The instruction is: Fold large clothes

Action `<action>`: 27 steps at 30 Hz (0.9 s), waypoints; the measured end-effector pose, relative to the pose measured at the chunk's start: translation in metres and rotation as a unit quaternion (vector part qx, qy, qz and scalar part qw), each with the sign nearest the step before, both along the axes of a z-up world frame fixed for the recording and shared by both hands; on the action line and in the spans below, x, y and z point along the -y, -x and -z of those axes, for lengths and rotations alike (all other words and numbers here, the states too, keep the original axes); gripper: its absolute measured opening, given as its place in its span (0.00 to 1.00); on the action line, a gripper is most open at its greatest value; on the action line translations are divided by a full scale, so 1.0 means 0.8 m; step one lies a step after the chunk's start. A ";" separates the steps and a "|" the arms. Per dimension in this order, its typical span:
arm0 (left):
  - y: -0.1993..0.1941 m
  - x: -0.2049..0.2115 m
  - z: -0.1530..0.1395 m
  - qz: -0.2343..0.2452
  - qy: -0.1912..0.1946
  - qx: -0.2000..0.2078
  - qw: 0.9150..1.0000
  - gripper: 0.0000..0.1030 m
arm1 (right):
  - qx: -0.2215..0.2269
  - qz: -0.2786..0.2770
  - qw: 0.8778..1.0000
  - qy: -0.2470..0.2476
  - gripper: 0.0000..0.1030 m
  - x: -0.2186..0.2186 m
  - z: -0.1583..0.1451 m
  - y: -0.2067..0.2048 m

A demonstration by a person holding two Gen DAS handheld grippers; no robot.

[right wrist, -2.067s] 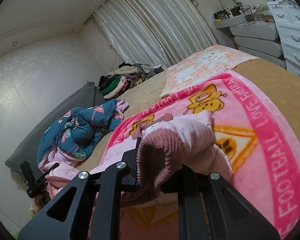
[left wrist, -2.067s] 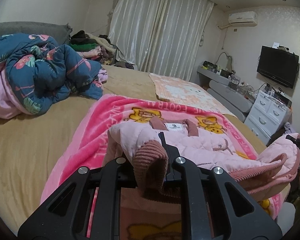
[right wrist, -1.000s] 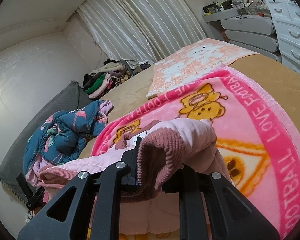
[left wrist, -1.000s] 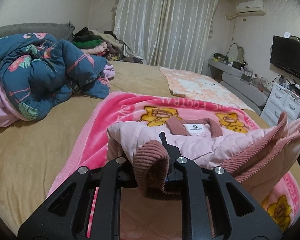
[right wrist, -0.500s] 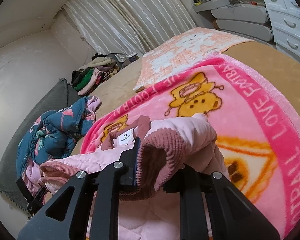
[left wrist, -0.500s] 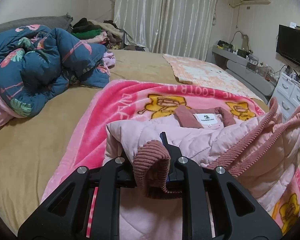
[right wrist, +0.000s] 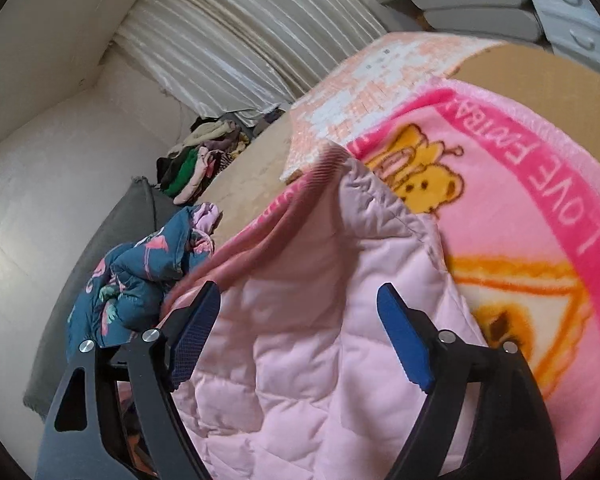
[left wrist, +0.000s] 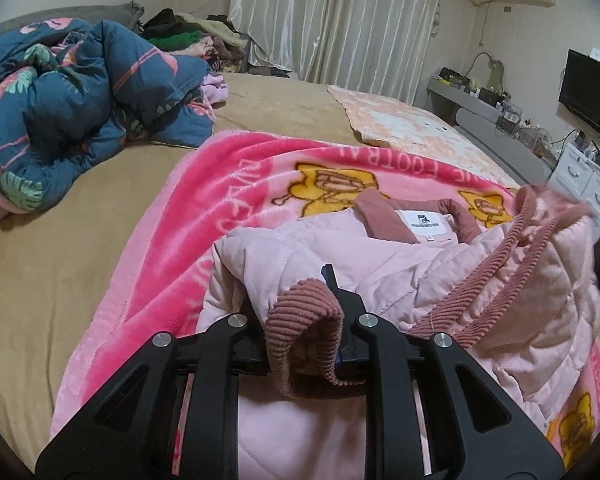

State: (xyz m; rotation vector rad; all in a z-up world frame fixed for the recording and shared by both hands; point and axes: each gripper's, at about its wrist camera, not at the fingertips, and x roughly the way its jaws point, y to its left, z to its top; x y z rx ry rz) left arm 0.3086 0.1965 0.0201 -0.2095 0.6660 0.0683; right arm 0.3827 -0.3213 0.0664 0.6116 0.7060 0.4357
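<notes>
Right gripper just sprang wide, dropping its side, so with the left gripper pinching a cuff, the pink jacket might land crooked near its collar.

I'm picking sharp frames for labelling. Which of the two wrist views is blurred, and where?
Right wrist view: motion-smeared, worst on the pink jacket edge and curtain. Left wrist view: mostly sharp, jacket cuff crisp; only the raised jacket edge at right is smeared. Both bend at the edges.

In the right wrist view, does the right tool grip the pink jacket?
No, the right tool stands wide open, and the pink jacket lies loose between its pads.
</notes>
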 end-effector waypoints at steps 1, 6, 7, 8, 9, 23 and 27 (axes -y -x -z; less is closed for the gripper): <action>0.000 -0.001 0.000 0.000 0.005 0.000 1.000 0.15 | 0.009 -0.002 1.000 0.005 0.82 -0.002 -0.001 0.006; 0.003 -0.001 -0.007 -0.001 0.016 0.007 1.000 0.20 | 0.050 -0.025 0.993 0.103 0.88 -0.031 0.009 0.044; 0.005 0.001 -0.010 0.001 0.018 0.010 1.000 0.22 | 0.051 -0.031 0.990 0.127 0.89 -0.039 0.015 0.049; 0.008 0.002 -0.015 0.004 0.022 0.015 1.000 0.28 | 0.046 -0.039 0.986 0.156 0.89 -0.049 0.024 0.053; 0.010 0.002 -0.018 0.007 0.028 0.020 0.999 0.38 | 0.040 -0.043 0.982 0.177 0.89 -0.057 0.032 0.054; 0.073 0.068 -0.092 0.035 -0.059 0.116 0.991 0.91 | 0.055 -0.030 0.974 0.217 0.90 -0.067 0.063 0.083; 0.087 0.075 -0.097 0.038 -0.070 0.118 0.990 0.91 | 0.087 -0.030 0.968 0.232 0.93 -0.064 0.049 0.101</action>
